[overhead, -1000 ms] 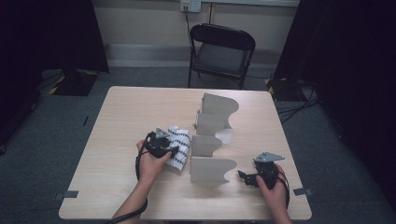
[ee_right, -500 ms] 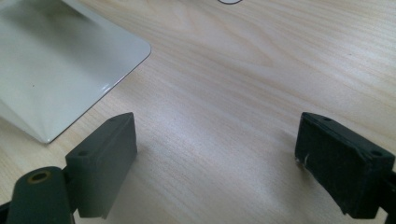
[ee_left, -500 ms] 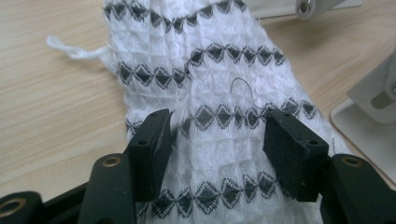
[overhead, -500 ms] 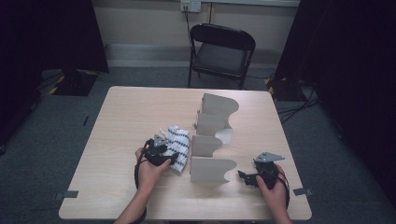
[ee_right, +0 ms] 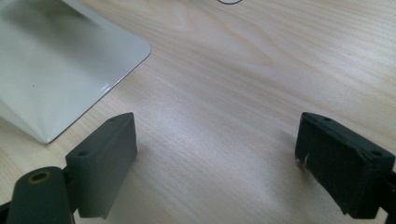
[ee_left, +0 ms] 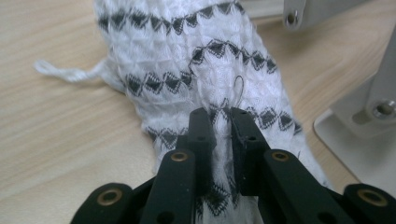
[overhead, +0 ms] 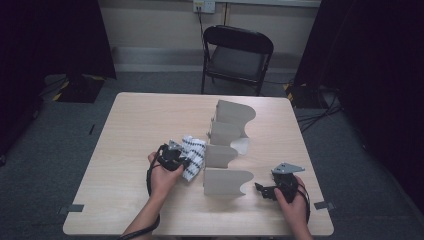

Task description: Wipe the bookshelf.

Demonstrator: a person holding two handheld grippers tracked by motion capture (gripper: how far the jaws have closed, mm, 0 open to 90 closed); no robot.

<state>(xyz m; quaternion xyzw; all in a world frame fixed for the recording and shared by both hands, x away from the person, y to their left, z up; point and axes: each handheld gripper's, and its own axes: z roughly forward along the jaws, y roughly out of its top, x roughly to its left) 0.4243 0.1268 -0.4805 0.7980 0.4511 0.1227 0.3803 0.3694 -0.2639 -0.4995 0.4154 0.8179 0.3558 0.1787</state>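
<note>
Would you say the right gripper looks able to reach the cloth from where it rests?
Probably not directly: the rack stands between the open right gripper and the cloth, which the left gripper already pinches.

No readable text, label or number (patterns only) anywhere.

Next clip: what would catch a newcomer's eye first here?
The white cloth with black diamond rows, pinched in the left tongs just left of the rack. That grey rack of curved dividers stands mid-table. The right tongs rest open on the bare wood near the table's front right corner.
</note>
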